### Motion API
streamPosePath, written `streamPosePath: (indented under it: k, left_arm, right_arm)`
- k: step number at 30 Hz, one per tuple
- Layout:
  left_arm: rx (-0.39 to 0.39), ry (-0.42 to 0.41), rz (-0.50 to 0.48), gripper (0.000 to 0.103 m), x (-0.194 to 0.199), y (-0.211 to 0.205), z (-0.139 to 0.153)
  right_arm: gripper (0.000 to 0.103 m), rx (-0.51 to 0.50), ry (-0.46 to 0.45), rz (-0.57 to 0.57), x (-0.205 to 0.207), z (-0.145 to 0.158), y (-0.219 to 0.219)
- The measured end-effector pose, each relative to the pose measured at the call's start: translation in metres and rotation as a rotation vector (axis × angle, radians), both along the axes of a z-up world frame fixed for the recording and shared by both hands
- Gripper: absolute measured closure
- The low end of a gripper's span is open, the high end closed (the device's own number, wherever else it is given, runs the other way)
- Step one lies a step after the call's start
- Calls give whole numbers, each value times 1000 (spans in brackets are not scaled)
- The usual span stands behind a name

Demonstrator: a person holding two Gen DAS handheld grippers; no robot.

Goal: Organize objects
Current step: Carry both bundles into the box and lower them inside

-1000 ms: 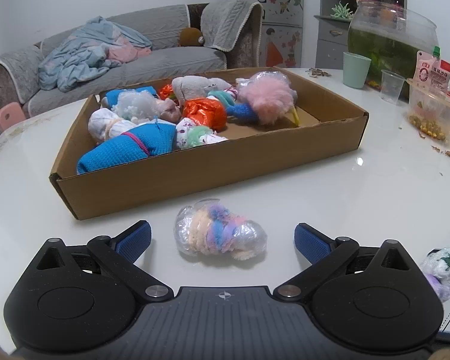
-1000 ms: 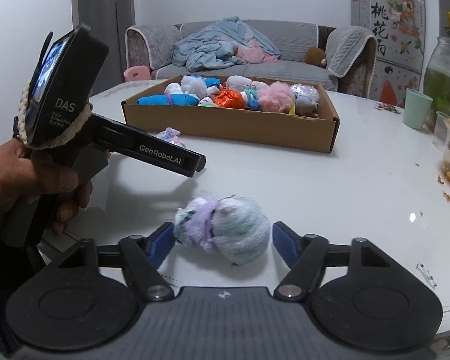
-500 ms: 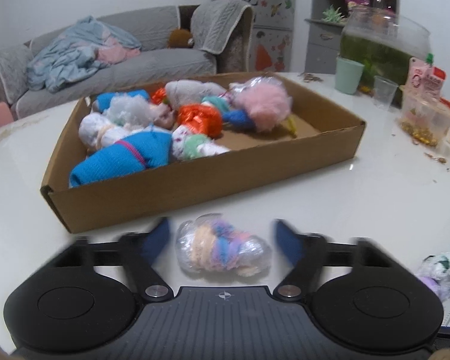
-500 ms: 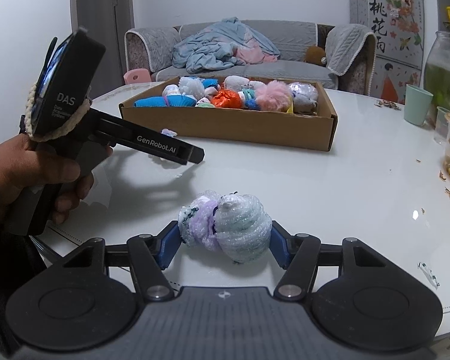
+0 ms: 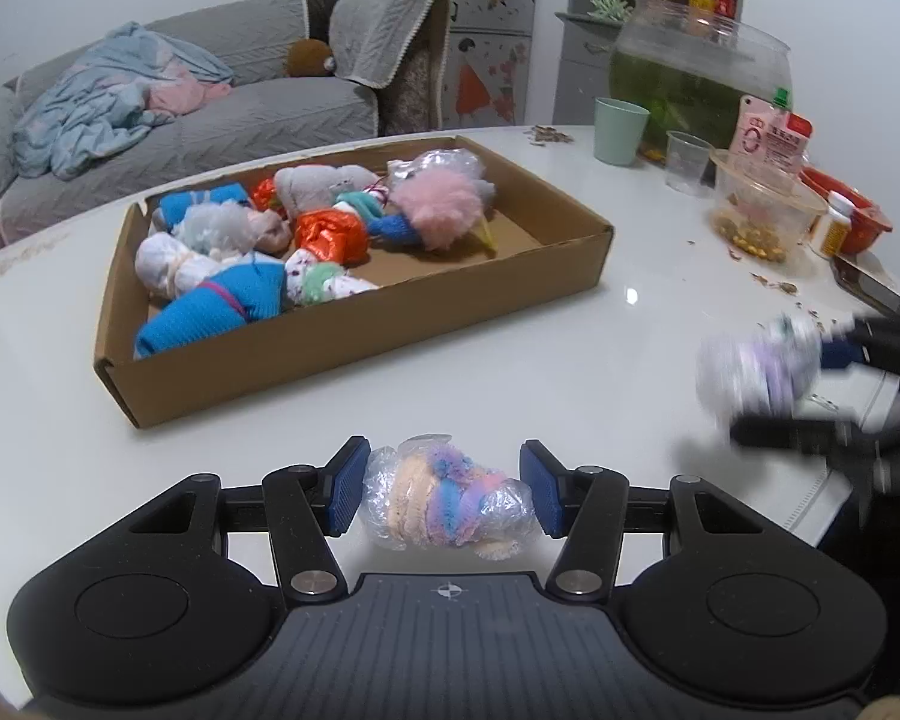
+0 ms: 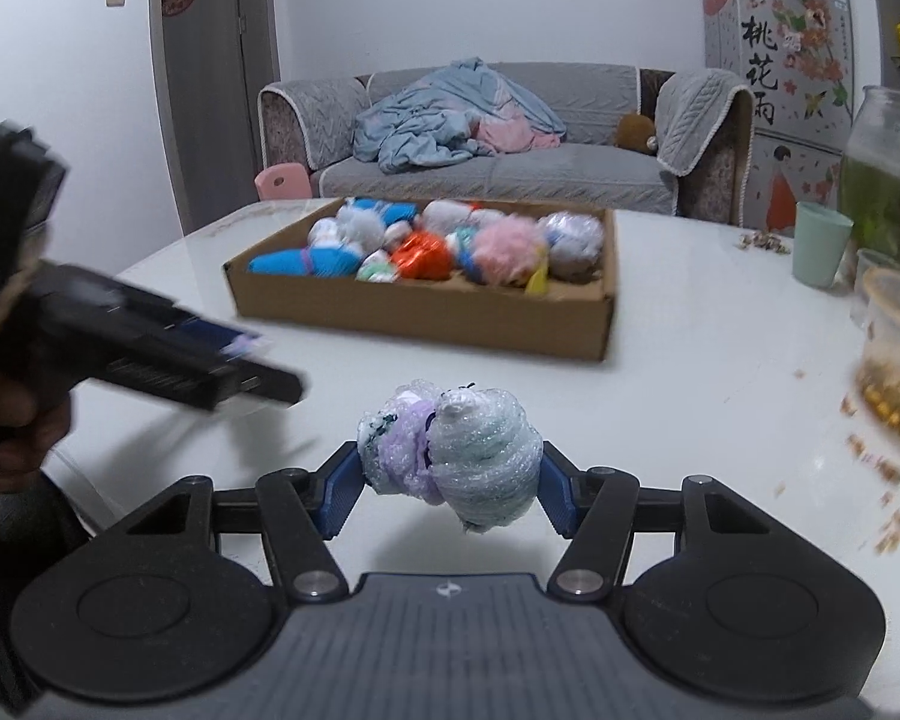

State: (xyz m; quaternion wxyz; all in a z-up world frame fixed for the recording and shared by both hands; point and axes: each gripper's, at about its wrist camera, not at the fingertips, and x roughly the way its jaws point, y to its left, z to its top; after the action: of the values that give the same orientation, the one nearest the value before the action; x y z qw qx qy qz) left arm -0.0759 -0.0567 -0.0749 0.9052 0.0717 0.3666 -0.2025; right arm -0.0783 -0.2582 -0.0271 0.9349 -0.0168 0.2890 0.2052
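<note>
My left gripper (image 5: 444, 495) is shut on a plastic-wrapped pastel bundle (image 5: 447, 501), pink, blue and cream, held just above the white table (image 5: 510, 372). My right gripper (image 6: 450, 489) is shut on a wrapped white and lilac bundle (image 6: 450, 456) and holds it lifted off the table; this bundle also shows blurred at the right of the left wrist view (image 5: 756, 366). The cardboard box (image 5: 360, 336) stands ahead, holding several wrapped bundles, and it also shows in the right wrist view (image 6: 426, 315).
A green cup (image 5: 620, 129), a clear cup (image 5: 687, 162), a bowl of snacks (image 5: 762, 216), a fish tank (image 5: 696, 69) and crumbs sit at the table's right. A sofa (image 5: 180, 114) stands behind the table. The left gripper's body (image 6: 120, 342) crosses the right wrist view's left side.
Both grippers closed on their bundles and lifted them off the table. The right gripper moved up and forward toward the box. The left gripper's jaws narrowed from wide open.
</note>
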Motion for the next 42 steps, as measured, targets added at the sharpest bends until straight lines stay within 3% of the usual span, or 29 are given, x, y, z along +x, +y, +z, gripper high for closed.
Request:
streamPosePath:
  k: [10,21,32,42]
  left_arm:
    - [76,-20,-127,42,11,-30,39]
    - [101,-38,-185,42,84,-48,65]
    - [121,43,-186,42,143,-48,35]
    - [36,160,-156,41,192,-49,-8]
  right_arm:
    - [46,-42,-77,207,43,53,-21]
    - [46,-150,-129,394,109,82,2]
    - [46,-249,-83,490,164,64,23]
    - [46,-272,-37,507,184,53,25]
